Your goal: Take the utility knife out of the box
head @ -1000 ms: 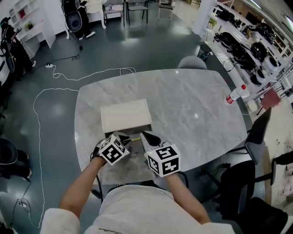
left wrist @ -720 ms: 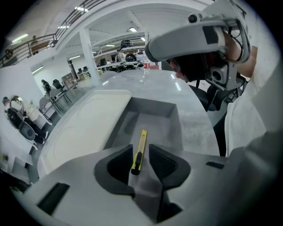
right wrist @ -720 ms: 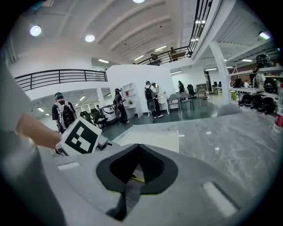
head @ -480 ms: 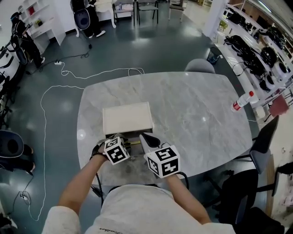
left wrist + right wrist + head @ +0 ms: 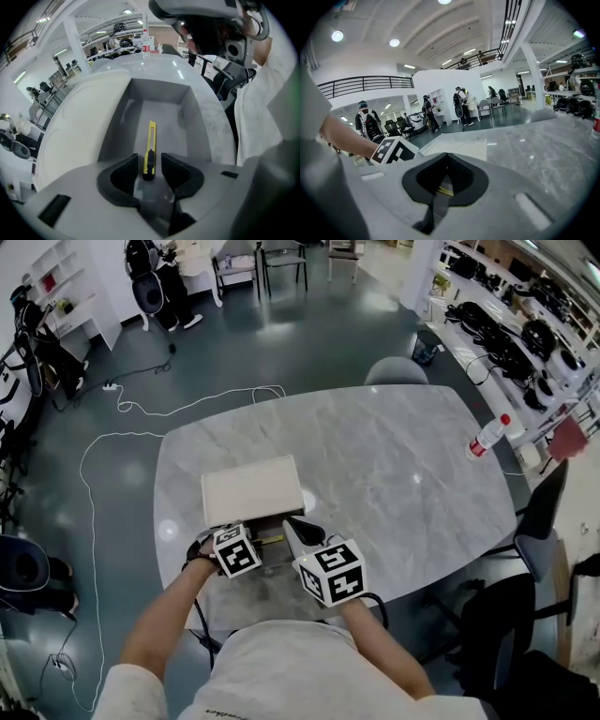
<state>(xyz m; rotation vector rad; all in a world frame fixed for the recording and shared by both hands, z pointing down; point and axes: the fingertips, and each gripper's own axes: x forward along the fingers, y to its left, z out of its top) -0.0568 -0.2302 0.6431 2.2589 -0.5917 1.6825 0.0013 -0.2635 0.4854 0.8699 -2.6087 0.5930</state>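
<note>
A yellow utility knife [image 5: 151,143] with a black end lies lengthwise on the floor of the open grey box [image 5: 161,91]. The box's white lid [image 5: 251,489] is laid back on the far side. My left gripper [image 5: 150,159] points steeply down into the box. Its jaws are opening and stand on either side of the knife's black end without pressing on it. In the head view the left gripper [image 5: 251,542] is over the box's near part. My right gripper [image 5: 298,526] hovers at the box's right edge with its jaws shut and nothing seen held. The knife [image 5: 445,191] shows as a yellow strip below it.
The box sits near the front left of a grey marble table [image 5: 394,465]. A plastic bottle [image 5: 487,435] stands at the table's far right edge. Chairs [image 5: 395,369] stand around it, a white cable [image 5: 141,409] trails on the floor, and people [image 5: 461,105] stand far off.
My left gripper has tipped more steeply down and sunk a little over the box. The right gripper has kept its place.
</note>
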